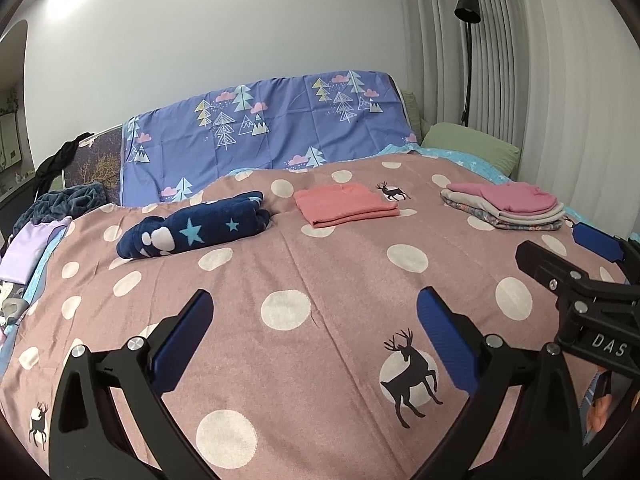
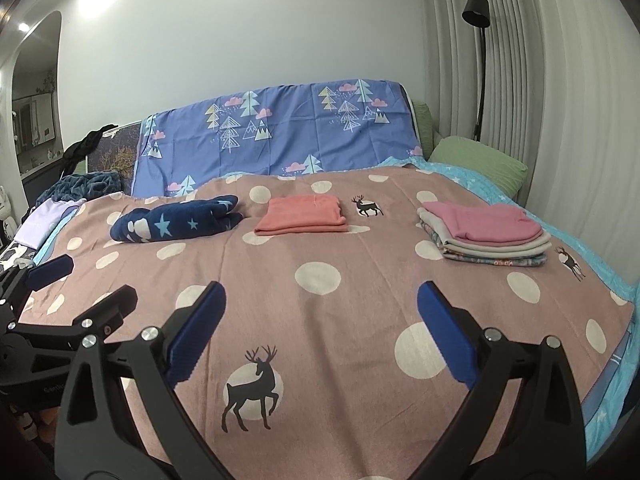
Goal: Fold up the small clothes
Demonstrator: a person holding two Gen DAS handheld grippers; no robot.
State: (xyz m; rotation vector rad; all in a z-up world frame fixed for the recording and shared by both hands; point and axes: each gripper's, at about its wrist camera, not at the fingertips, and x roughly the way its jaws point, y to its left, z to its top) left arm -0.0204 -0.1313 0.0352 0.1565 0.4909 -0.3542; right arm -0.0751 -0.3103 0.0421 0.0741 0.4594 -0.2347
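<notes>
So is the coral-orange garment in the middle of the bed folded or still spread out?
Folded. The coral-orange garment lies as a neat flat rectangle with stacked layered edges along its front, on the dotted bedspread; neither gripper touches it.

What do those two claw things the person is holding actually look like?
Both match. The left gripper and the right gripper each have two black plastic arms in a V, with cut-out slots, silver bolts and ribbed blue pads on the fingertips. White letters "DAS" mark the right one's body.
</notes>
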